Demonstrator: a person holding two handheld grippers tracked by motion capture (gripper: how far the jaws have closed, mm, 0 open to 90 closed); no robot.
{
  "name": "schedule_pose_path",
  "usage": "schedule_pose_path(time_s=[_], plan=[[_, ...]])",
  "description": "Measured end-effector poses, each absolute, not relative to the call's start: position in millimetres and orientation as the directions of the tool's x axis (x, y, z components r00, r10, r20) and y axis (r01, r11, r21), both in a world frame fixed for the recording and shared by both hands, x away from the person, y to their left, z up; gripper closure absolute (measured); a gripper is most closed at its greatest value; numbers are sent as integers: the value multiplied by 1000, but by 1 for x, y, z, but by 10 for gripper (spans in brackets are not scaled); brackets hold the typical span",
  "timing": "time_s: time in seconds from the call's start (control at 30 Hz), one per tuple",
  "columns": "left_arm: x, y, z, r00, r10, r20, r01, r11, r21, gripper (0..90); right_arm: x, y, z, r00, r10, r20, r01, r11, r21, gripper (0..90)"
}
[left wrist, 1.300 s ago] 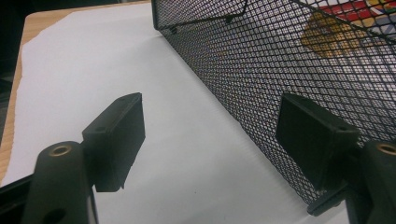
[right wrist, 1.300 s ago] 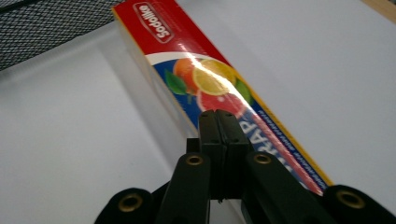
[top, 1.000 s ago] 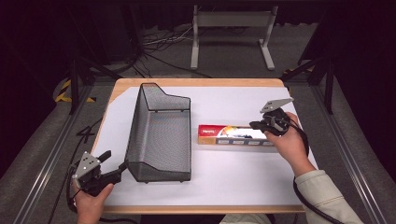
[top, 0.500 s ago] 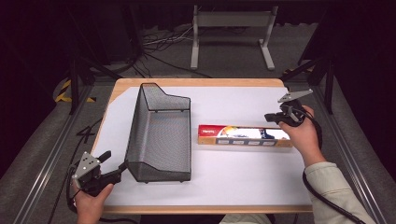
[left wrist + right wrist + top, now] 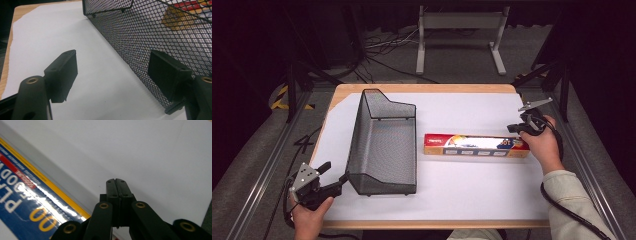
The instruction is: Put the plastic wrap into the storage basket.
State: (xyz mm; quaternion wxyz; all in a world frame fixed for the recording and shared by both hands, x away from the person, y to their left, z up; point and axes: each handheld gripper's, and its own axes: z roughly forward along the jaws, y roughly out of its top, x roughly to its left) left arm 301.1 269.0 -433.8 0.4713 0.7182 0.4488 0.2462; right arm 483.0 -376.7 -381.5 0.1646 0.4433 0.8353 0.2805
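The right gripper (image 5: 515, 127) – jaws pressed together, empty – sits just beside the box's (image 5: 476, 145) three-o'clock end. At seven o'clock, the left gripper (image 5: 337, 176) stands apart, straddling the mesh basket's (image 5: 384, 145) wall.

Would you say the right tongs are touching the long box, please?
Apart: in the right gripper view, the shut right tongs point at bare white paper, with the long box off to one side.
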Motion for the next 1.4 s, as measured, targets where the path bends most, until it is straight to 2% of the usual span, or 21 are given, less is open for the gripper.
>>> schedule_pose_path(time_s=[0.3,0.47,0.73,1.1,1.4], plan=[[302,269,-434,476,877,-69,414,-153,897,248,485,-394,-395,-538,843,-21,693,455,559,900],[301,269,-434,475,877,-71,414,-151,898,248,483,-398,-399,-528,849,22,707,425,565,900],[302,269,-434,477,876,-71,410,-150,900,248,474,-400,-395,-551,831,69,734,445,513,900],[305,267,-433,470,880,-75,413,-144,899,248,439,-399,-395,-589,794,151,751,469,466,900],[305,268,-433,464,883,-78,415,-138,899,248,409,-387,-397,-644,747,164,723,525,450,900]])
